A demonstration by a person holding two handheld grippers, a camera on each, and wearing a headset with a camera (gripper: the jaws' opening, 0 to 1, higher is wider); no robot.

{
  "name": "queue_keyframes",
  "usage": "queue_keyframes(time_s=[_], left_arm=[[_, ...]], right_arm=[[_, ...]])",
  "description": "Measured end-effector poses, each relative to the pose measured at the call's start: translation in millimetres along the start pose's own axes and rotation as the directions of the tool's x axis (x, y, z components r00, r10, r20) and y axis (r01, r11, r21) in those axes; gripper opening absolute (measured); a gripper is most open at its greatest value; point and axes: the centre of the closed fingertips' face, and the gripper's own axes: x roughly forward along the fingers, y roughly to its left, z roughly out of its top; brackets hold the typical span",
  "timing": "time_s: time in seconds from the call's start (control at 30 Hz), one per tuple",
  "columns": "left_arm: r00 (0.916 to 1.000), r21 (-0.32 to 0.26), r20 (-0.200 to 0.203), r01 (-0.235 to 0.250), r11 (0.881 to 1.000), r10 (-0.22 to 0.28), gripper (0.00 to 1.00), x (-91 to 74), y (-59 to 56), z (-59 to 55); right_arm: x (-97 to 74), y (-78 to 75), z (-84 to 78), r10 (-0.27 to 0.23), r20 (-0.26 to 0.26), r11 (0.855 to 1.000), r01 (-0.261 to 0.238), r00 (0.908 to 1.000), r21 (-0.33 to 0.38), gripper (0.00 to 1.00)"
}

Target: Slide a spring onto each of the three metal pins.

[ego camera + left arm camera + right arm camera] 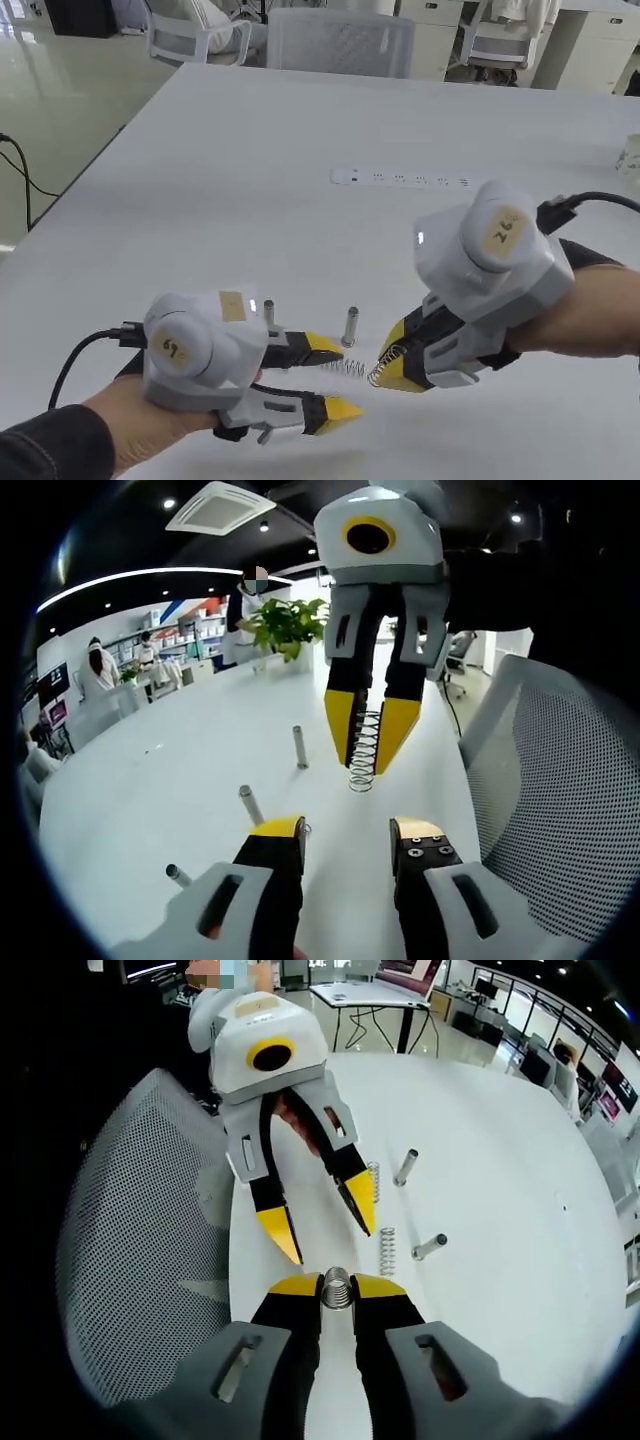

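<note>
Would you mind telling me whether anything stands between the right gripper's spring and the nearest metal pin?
Nothing visible does: only bare table separates the held spring in the right gripper from the nearest pin.

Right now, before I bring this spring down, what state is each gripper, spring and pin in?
Left gripper: open, holding nothing.
Right gripper: shut on the held spring.
Held spring: clamped between the jaws, on no pin.
Loose spring: lying on the table, on no pin.
Second loose spring: lying on the table by the left gripper, on no pin.
Far pin: standing, bare.
Middle pin: standing, bare.
Near pin: standing, bare.
</note>
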Motion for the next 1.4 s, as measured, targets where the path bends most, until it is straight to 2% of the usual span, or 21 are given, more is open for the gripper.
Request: queue_keyframes(time_s=[0.37,0.63,1.07,1.4], left_arm=[[0.9991,-0.053,0.004,-0.042,0.998,0.042,0.45,-14.3,7.5,-8.6],[0.9961,-0.092,0.005,-0.088,0.992,0.088,0.51,-27.3,16.1,-16.9],[0.9851,-0.131,-0.021,-0.172,0.976,0.171,0.56,-49.4,31.6,-36.5],[0.9755,-0.151,-0.028,-0.220,0.964,0.218,0.58,-62.0,39.6,-43.6]], right_arm=[[-6.0,-5.6,-8.9,-0.017,-0.010,1.000,0.017,0.9998,0.026,0.13],[-11.0,-10.4,-14.6,-0.030,-0.017,0.999,0.031,0.9994,0.040,0.13],[-19.9,-21.7,-27.2,-0.049,-0.036,0.997,0.052,0.9981,0.062,0.13],[-32.4,-37.0,-32.5,-0.074,-0.054,0.995,0.077,0.9958,0.065,0.13]])
